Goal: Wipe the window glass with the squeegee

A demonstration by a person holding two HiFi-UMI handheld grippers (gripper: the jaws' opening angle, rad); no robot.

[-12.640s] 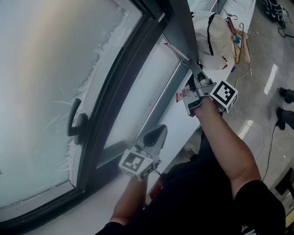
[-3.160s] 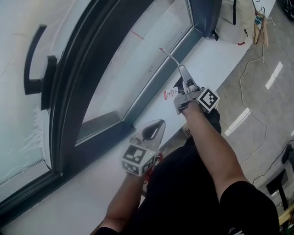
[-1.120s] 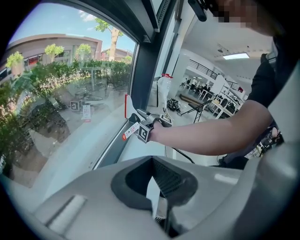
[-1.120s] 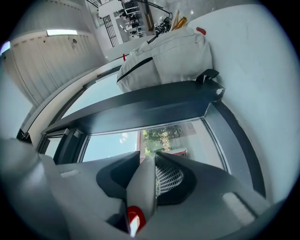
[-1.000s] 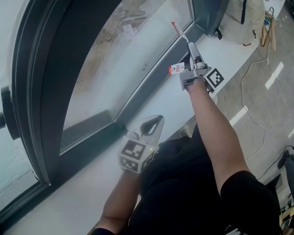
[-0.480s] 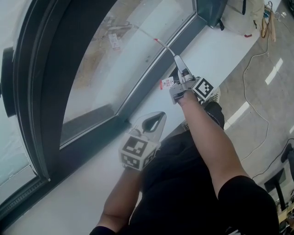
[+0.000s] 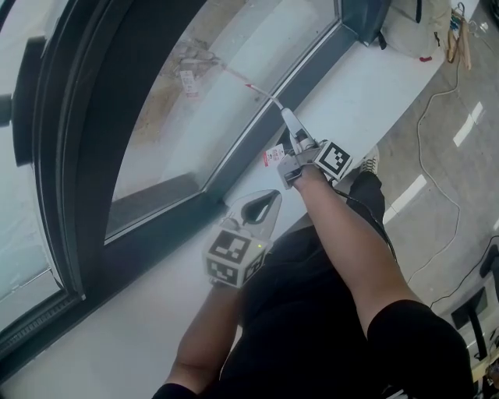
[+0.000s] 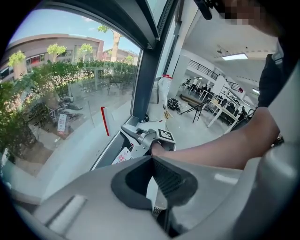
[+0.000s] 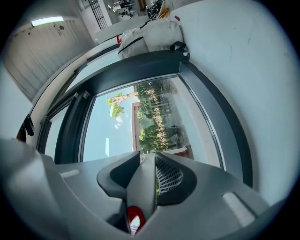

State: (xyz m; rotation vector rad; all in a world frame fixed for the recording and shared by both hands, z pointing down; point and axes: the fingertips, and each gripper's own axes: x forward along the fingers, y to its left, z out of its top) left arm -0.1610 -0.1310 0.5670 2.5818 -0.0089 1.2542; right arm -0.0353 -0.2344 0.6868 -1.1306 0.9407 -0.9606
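Squeegee (image 7: pixel 265 93) is up against the window glass (image 7: pixel 210 117), low on the pane near the bottom frame. Its red-edged blade (image 8: pixel 105 121) meets its own reflection, so it looks in contact. In the right gripper view the red blade end sits just past the jaws, against the pane.

Right gripper (image 7: pixel 287 117) is clamped on the squeegee's grey handle (image 9: pixel 142 185). The handle fills the gap between the two jaws. A white and red tag (image 7: pixel 273 154) hangs just below that gripper, and its reflection shows in the glass.

Left gripper (image 7: pixel 269 199) has its jaws closed together with nothing between them. It's held over the white sill (image 7: pixel 351 93), just in front of the dark window frame (image 7: pixel 156 210), nearer the person's body than the right one. It touches neither squeegee nor glass.

A second dark upright of the frame sits at far left with a black handle (image 7: pixel 23 101) on it.

At the far end of the sill, a pale bag (image 7: pixel 413 23) leans in the corner. Wooden hangers (image 7: pixel 456 35) are beside it, and a light cable (image 7: pixel 437 101) trails across the floor (image 7: pixel 452 195).
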